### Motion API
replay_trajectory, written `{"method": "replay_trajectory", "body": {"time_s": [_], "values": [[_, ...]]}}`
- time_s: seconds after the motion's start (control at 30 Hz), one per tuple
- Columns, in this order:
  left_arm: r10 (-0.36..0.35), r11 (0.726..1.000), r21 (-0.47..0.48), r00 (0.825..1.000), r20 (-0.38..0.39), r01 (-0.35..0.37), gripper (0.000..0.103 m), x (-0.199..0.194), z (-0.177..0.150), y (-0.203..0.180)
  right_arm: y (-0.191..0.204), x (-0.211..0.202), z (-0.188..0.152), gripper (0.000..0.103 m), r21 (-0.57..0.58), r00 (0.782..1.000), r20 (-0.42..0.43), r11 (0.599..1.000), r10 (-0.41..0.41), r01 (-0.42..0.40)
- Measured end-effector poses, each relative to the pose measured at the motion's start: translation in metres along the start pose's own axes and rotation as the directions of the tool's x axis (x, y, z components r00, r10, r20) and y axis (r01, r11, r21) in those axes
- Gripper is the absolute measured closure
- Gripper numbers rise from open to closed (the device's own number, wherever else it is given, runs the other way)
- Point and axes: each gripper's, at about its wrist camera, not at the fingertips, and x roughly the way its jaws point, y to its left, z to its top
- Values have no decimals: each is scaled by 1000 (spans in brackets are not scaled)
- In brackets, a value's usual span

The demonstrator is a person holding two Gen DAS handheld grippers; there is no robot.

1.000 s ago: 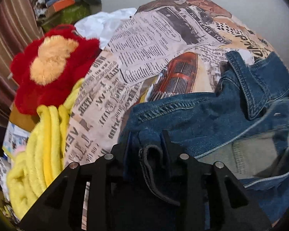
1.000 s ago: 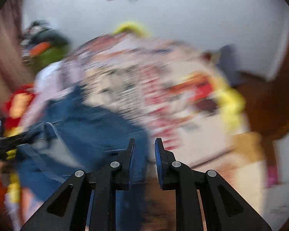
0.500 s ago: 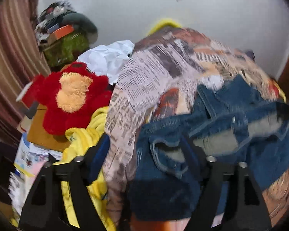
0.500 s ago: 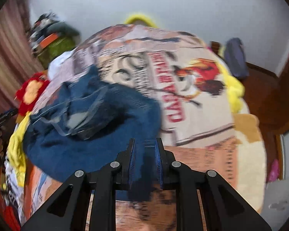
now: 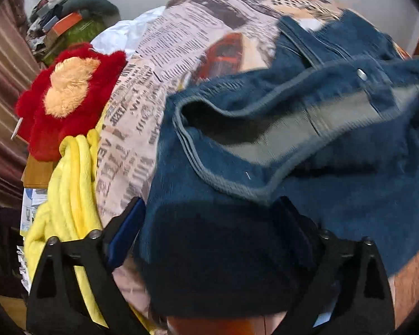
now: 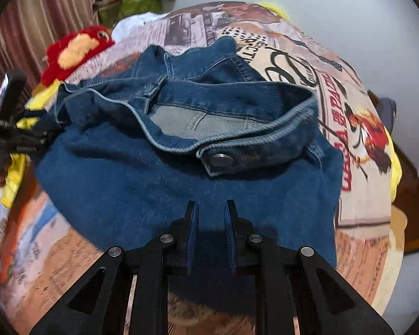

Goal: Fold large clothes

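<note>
- We saw the denim jacket [image 6: 187, 167] filling the middle of the right wrist view, lying on the printed bedspread [image 6: 354, 223], its long side running from left to right across the frame
- Our right gripper [image 6: 211, 217] sat at the bottom centre, its jaws narrow and pinched on the near hem of the jacket, so the cloth lay straight ahead of it and above it in the picture
- Our left gripper [image 5: 209, 223] sat at the bottom of its own view with the jacket's dark edge between its fingers; its jaws had just been opening and stood wide, and no pad pressed on the cloth that we could make out
- In the right wrist view the left gripper also showed at the left edge, just beside the jacket's left end, so each hand was nearest one end of the same near edge
- We judged that the coming fold turned on that edge: the collar [image 6: 237, 106] lay toward the top of the frame, away from both tools
- The jacket looked dark blue, thick and rumpled, collar open onto a grey lining, one metal snap [image 6: 222, 159] showing
- A red plush toy [image 5: 67, 95] and yellow cloth [image 5: 67, 195] lay at the left, apart from the jacket
</note>
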Motion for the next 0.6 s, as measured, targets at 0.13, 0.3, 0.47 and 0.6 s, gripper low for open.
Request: {"method": "replay_trajectory", "body": {"time_s": [0.13,0.3,0.47,0.6], "values": [[12,1000,-13,1000,13,-12,6,13,28,6,-6,12,20,88,-6,999,22,1000,-24,24],[75,997,-30,994,74,-73,6,14,68,6,-39,26,56,88,137,999,40,990,26,-31],[105,990,-110,987,123,-92,6,12,105,19,-74,41,77,88,301,996,66,953,-52,30],[139,983,-144,979,148,-117,6,3,117,37,-84,40,76,88,378,996,88,926,-22,-13]]}}
